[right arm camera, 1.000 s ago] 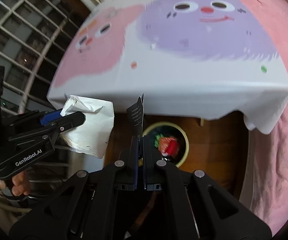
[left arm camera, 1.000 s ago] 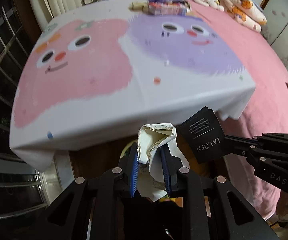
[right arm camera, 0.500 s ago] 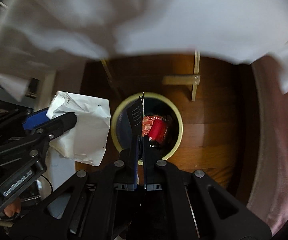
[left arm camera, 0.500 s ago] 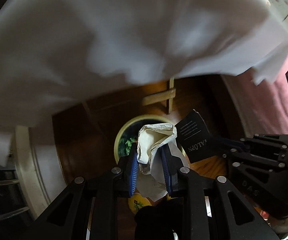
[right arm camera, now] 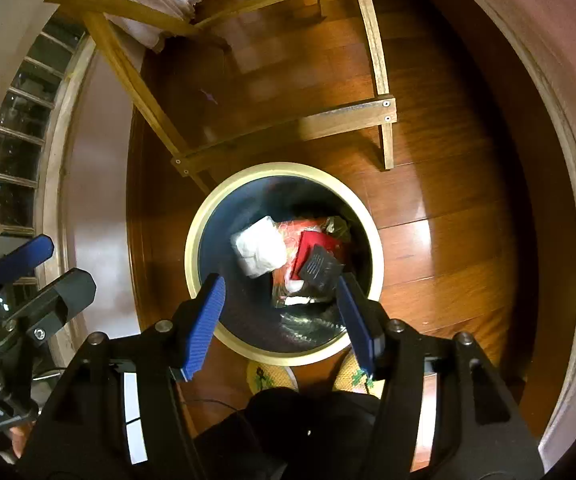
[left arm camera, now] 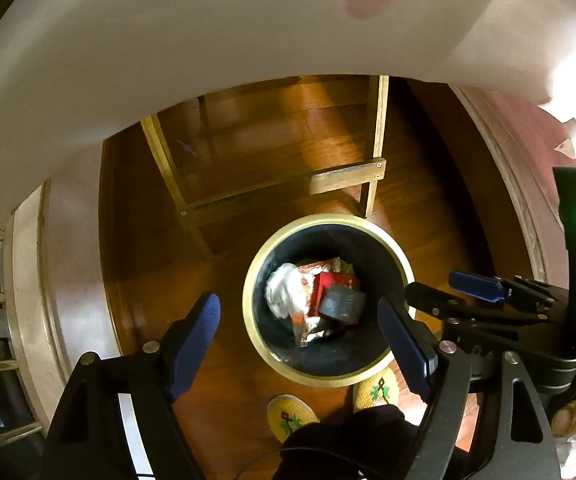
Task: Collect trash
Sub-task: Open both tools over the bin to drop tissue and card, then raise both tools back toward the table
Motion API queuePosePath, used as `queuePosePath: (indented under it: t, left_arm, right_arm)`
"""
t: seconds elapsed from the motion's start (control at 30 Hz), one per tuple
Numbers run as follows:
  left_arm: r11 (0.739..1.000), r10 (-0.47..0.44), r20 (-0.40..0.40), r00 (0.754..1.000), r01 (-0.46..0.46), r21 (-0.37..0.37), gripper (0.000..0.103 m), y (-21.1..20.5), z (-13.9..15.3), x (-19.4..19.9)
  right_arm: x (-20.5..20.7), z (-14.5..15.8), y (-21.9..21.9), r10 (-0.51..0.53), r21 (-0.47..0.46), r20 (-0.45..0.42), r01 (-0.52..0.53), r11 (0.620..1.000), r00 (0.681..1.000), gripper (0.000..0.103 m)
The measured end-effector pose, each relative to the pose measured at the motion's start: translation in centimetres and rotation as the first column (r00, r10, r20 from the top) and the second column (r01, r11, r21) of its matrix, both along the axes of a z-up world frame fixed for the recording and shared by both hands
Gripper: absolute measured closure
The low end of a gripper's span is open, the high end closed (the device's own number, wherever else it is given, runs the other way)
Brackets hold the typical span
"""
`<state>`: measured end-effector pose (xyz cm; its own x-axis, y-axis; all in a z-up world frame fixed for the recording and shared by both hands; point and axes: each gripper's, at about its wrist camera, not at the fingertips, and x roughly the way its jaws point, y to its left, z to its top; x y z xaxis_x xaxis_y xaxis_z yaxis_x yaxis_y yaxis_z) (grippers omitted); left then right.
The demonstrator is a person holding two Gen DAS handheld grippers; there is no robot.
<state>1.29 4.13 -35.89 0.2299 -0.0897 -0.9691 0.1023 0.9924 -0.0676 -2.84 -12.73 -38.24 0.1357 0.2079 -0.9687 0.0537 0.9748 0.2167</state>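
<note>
White crumpled paper [left arm camera: 286,290] lies in the bin [left arm camera: 256,340], below the open left claw [left arm camera: 300,340].

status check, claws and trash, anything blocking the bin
Left claw and right claw open, jaws just opened, nothing between them. White crumpled paper and black card lie in the bin. Bin mouth unobstructed.

1. Left gripper [left arm camera: 300,336]: black angular frame, silver round screws, two fingers faced with ribbed blue pads [left arm camera: 198,336].
2. Right gripper [right arm camera: 282,320]: the same black frame, blue pads [right arm camera: 204,324], white strips on its left arm.
3. Yellow woven slippers [left arm camera: 290,416] with green and dark motifs, just below the bin's rim.
</note>
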Motion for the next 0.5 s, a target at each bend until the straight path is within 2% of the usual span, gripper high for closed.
queuePosePath:
  t: [0.13, 0.27, 0.5]
  left_arm:
    - [1.000, -0.001, 0.017, 1.000, 0.001, 0.006, 0.021, 0.2, 0.6, -0.5]
    - [1.000, 0.007, 0.045, 0.999, -0.006, -0.007, 0.021, 0.1, 2.4, -1.1]
    - [0.999, 0.021, 0.099, 0.995, -0.019, -0.028, 0.020, 0.0, 9.1, -1.9]
  right_arm:
    - [-0.2, 0.5, 0.2, 0.008, -0.018, 0.007, -0.008, 1.000, 1.000, 0.048]
    - [-0.6, 2.6, 0.4, 0.003, -0.023, 0.015, -0.002, 1.000, 1.000, 0.048]
    - [-1.1, 8.6, 0.8, 0.010, -0.036, 0.052, -0.008, 0.999, 0.999, 0.048]
